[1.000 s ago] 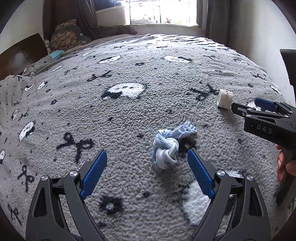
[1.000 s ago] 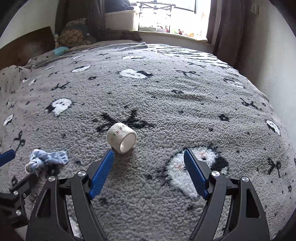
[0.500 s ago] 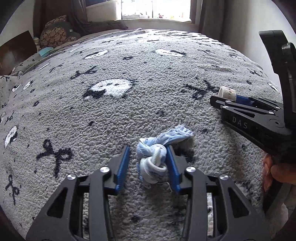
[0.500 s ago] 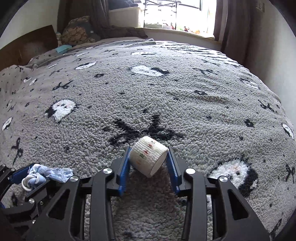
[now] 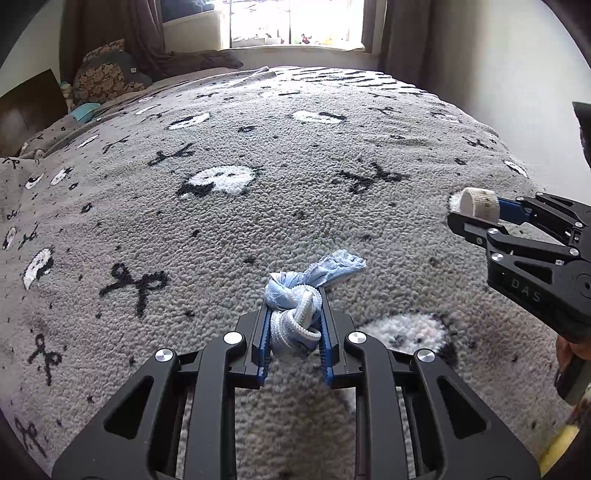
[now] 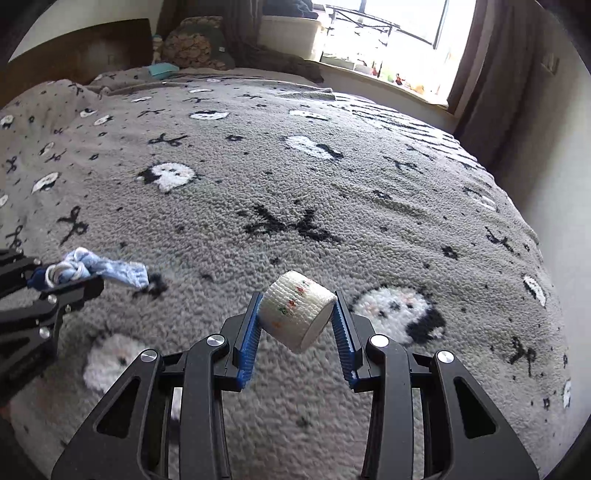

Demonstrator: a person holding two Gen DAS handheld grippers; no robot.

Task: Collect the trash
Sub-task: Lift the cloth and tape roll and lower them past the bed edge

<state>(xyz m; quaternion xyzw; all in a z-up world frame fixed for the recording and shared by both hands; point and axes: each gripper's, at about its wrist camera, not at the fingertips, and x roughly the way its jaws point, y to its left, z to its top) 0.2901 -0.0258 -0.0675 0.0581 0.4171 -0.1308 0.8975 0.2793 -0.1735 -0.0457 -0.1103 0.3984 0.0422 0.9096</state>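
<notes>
Jaws, left wrist view: left gripper point(image 5: 293, 317) has just been closing and now pinches the knotted mask point(image 5: 295, 314) between its blue pads.
Mask position: lifted clear of the blanket point(image 5: 221, 229), loose blue end sticking out past the fingertips toward the window point(image 5: 295, 22).
Right edge: right gripper point(image 5: 480, 212) carries the tape roll point(image 5: 478, 201).
Jaws, right wrist view: right gripper point(image 6: 297, 314) clamped on the tape roll point(image 6: 297, 314), pads on its two flat ends.
Roll position: tilted, raised above the blanket point(image 6: 332, 192).
Left edge: left gripper point(image 6: 55, 275) with the knotted mask point(image 6: 99, 269).
Far end of bed: pillows point(image 6: 192, 48) by the headboard point(image 6: 74, 55).
</notes>
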